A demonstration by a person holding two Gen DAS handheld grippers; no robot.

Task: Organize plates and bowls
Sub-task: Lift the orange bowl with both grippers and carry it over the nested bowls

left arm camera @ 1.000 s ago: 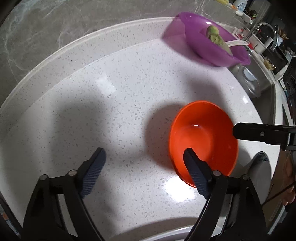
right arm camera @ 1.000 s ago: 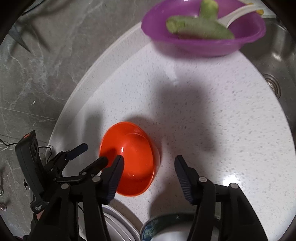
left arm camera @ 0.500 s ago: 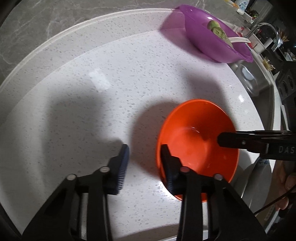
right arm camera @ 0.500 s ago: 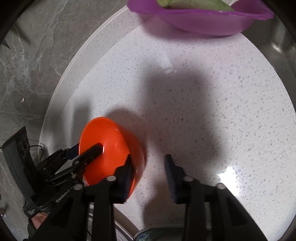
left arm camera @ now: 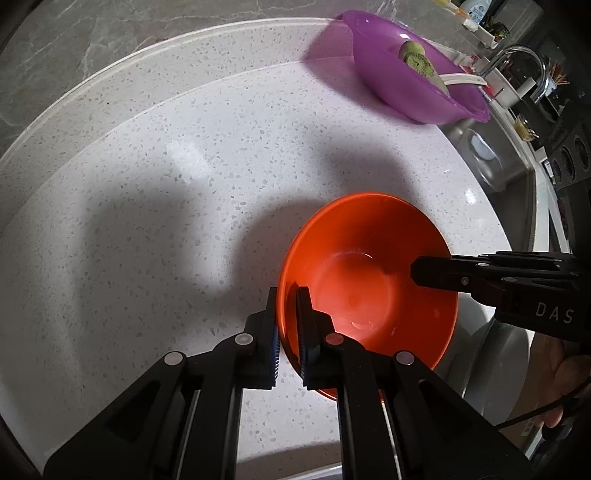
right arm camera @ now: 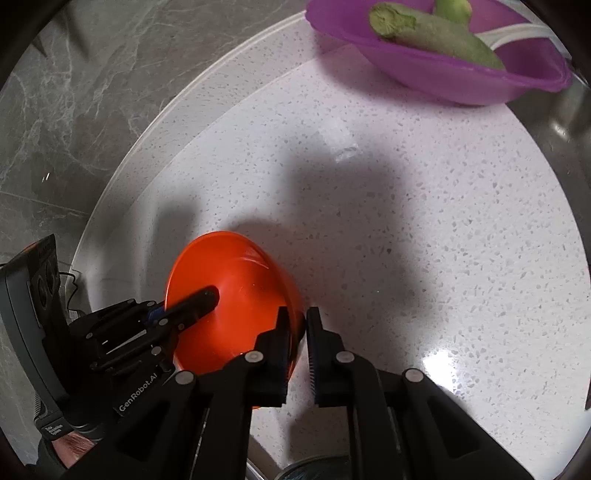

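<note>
Orange plastic, one bowl (left arm camera: 369,280), fills my left wrist view, with one purple bowl (left arm camera: 410,85) far off at the counter's back edge beside the steel sink (left arm camera: 495,162). My left gripper (left arm camera: 288,295) has just been closing and is now clamped on the orange bowl's near rim, one pad inside, one outside. White speckled counter (left arm camera: 184,184) runs to grey marbled wall. The purple bowl holds green vegetable pieces (left arm camera: 417,59) and a white utensil.

From the right wrist I count the same two bowls. My right gripper (right arm camera: 296,317) has also just closed, pinching the orange bowl's (right arm camera: 236,295) opposite rim. I see two green pieces (right arm camera: 436,33) in the purple bowl (right arm camera: 443,70).
</note>
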